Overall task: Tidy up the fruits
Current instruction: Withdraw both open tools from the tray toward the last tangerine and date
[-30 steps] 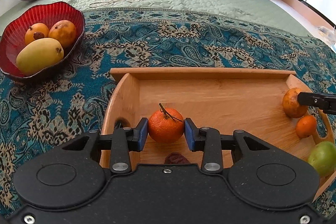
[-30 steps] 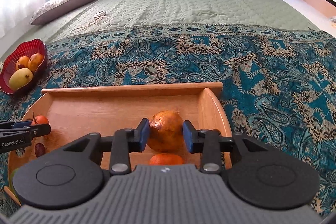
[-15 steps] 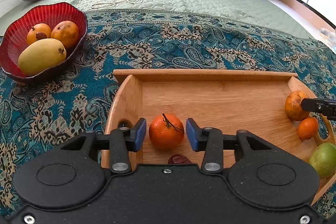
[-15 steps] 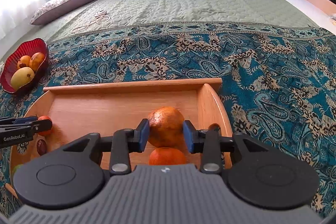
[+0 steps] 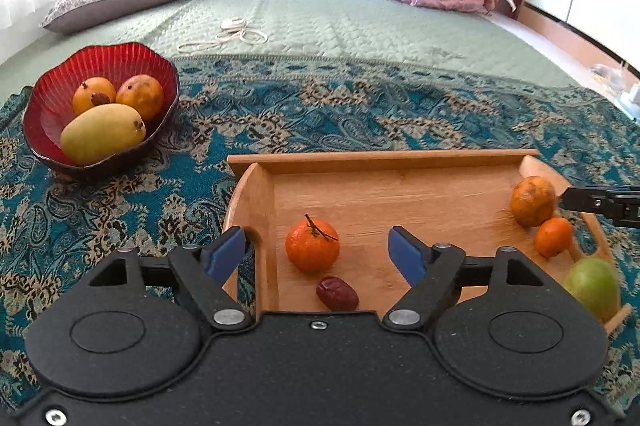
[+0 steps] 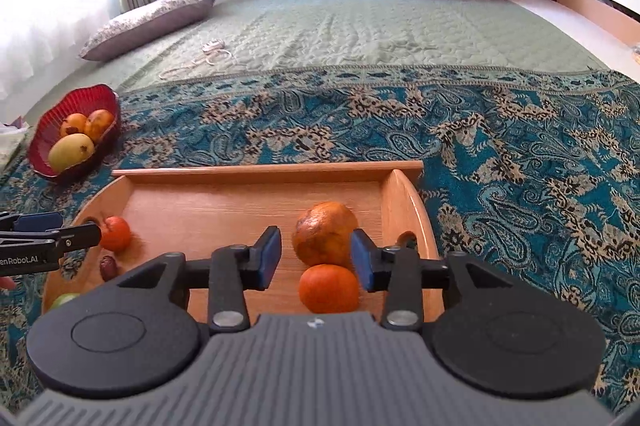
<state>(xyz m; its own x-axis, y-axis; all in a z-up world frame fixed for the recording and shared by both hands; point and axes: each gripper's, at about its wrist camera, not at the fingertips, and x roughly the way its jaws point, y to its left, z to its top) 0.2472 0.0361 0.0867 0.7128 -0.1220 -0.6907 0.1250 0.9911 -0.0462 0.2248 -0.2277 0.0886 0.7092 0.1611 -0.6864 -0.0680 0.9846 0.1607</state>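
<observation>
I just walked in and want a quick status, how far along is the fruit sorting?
Done: three fruits sit in the red bowl. In hand: nothing; the left gripper and right gripper are both open. Left: the stemmed tangerine, a date, the large orange, a small orange and a green fruit lie in the wooden tray.

Left gripper (image 5: 318, 256): matte black body, finely textured, two raised round discs on top. Black angled linkage arms with silver pivot rivets; blue pads (image 5: 224, 255) on the fingers. Small silver screws at the centre edge and lower corners.

Right gripper (image 6: 315, 256): grey ribbed central shell with a small white logo, black disc housings either side, same blue pads (image 6: 269, 258). White "GenRobot.AI" lettering, partly cut off, on the left gripper's side.
</observation>
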